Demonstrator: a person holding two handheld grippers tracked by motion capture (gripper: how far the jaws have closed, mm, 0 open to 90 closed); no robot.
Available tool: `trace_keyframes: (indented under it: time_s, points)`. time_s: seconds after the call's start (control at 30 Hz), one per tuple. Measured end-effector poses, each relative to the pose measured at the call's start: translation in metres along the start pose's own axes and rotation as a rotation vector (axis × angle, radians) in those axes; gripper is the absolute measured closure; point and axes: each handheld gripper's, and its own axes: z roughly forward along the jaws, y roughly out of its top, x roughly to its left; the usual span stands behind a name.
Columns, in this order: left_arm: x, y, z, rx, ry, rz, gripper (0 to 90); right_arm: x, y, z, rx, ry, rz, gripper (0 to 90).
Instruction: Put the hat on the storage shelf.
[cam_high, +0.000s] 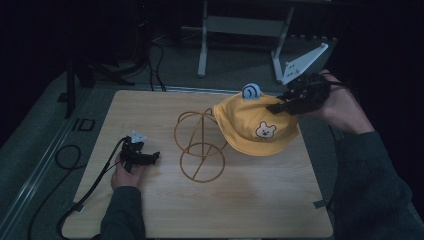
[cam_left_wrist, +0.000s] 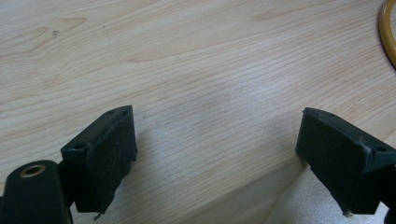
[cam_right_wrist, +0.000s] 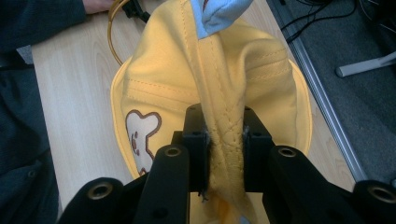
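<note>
Yellow hat (cam_high: 252, 125) pinched in right hand-held gripper (cam_high: 280, 106) beside wire stand (cam_high: 201, 145); left hand-held gripper (cam_high: 150, 157) spread

This looks like a lab or recording studio. A light wooden desk (cam_high: 250, 210) stands alone on grey carpet (cam_high: 235, 65) in a dark room. Black cables (cam_high: 155, 65) trail across the floor at 11 o'clock, and the grey metal legs of a stand (cam_high: 202, 45) rise at 12 o'clock.
</note>
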Motion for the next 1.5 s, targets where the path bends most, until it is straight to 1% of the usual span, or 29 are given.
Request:
trace_keyframes:
  time_s: [0.53,0.77,0.9,1.2,1.33,1.5]
  points:
    - [0.0,0.0,0.0,0.0,0.0,0.0,12.0,0.001,0.011,0.002,-0.031,0.002,-0.013,76.9]
    - [0.0,0.0,0.0,-0.002,-0.002,0.002,12.0,0.001,0.018,0.011,-0.043,0.008,-0.018,76.8]
    - [0.0,0.0,0.0,-0.001,-0.002,0.002,12.0,0.001,0.021,0.013,-0.047,0.013,-0.018,76.9]
    - [-0.001,0.0,0.0,-0.001,-0.004,0.001,12.0,0.002,0.026,0.02,-0.057,0.023,-0.034,76.8]
    - [-0.001,0.0,0.0,-0.001,-0.004,0.0,12.0,0.001,0.029,0.021,-0.061,0.025,-0.027,76.9]
    - [-0.001,0.0,0.0,-0.002,-0.004,0.0,12.0,0.001,0.034,0.025,-0.069,0.033,-0.033,76.8]
